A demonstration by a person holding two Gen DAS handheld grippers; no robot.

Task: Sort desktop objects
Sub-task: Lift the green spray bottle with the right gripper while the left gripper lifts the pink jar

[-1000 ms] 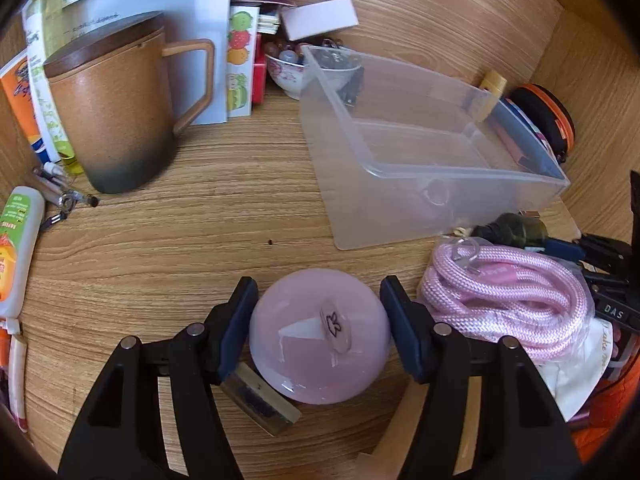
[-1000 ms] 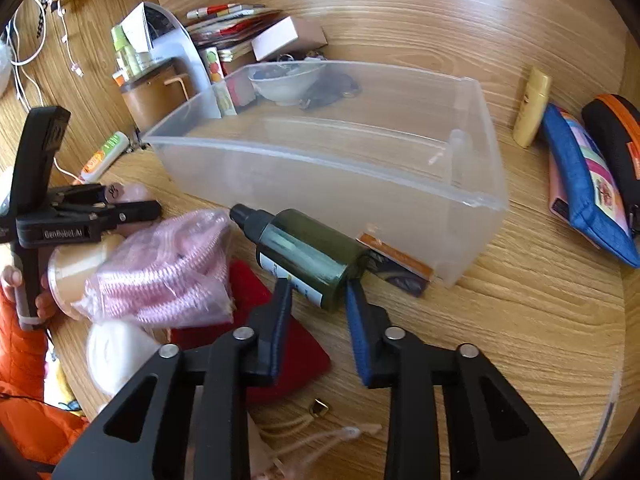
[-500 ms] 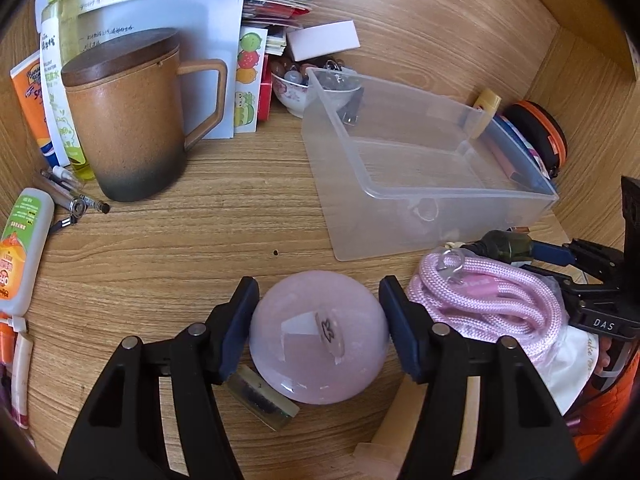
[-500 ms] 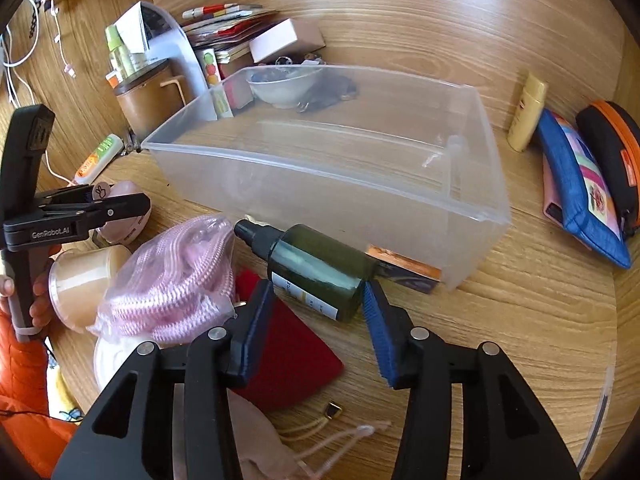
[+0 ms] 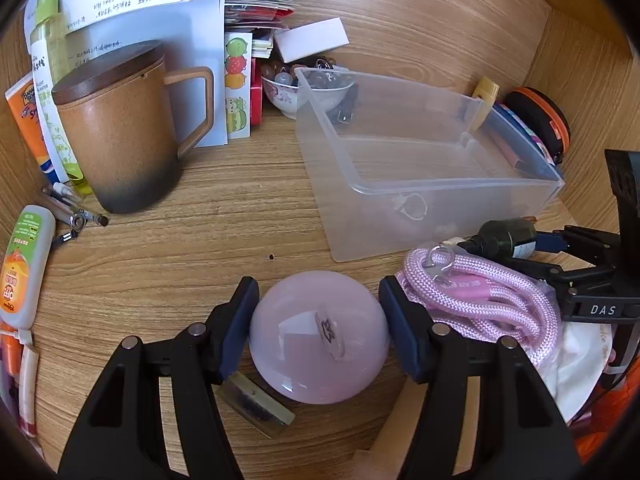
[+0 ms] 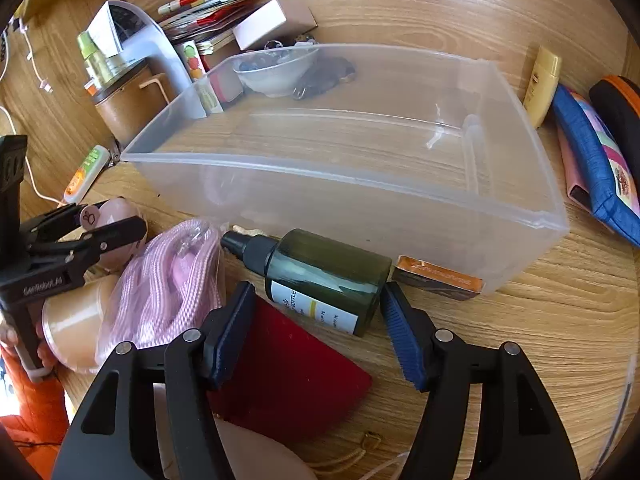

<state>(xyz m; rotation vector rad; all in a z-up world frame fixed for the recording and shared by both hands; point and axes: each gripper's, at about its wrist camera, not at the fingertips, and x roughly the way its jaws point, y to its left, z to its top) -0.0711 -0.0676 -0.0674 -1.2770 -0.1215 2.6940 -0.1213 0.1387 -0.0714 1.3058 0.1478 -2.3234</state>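
Sorting looks barely begun: the clear plastic bin holds nothing. The left gripper clasps a pink ball; the right gripper, fingers wide, flanks the dark green spray bottle.

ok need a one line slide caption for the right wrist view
Open right gripper straddles a dark green spray bottle lying beside the clear plastic bin.

At three o'clock in the left wrist view, the black right gripper body carries white letters "DAS". At nine o'clock in the right wrist view, the black left gripper reads "GenRobot.AI". At centre, the dark green spray bottle has a white label reading "BOTTLE".
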